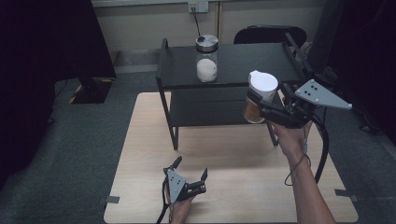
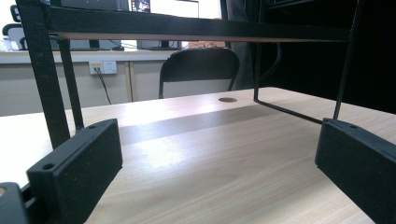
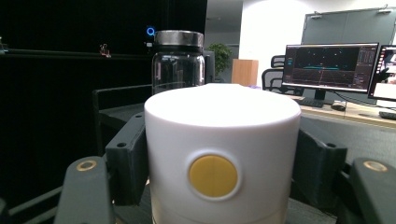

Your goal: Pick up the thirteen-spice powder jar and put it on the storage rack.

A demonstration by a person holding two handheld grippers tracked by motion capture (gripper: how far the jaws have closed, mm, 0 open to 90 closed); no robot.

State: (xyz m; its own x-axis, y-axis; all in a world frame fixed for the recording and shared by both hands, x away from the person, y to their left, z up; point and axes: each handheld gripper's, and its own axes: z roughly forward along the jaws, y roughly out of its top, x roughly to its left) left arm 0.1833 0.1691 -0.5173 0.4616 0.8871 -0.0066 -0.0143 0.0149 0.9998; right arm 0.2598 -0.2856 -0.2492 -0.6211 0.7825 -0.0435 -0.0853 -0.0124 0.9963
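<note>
Grey carpet lies around the wooden worktop [image 1: 224, 182], where a black shelf rack [image 1: 229, 63] stands with a glass jar [image 1: 207, 58] on top. Up in the air beside the rack, the right claw [image 1: 261, 105] squeezes a white-lidded jar [image 1: 259, 95]. Low on the worktop, the left claw [image 1: 190, 173] is spread wide, holding nothing.

White lid [image 3: 222, 140] with yellow dot [image 3: 213, 175]; black shelf [image 1: 233, 63].

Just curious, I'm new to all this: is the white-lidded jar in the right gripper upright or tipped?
Roughly upright: the white-lidded jar leans slightly, lid on top, clamped by the right gripper beside the shelf.
</note>
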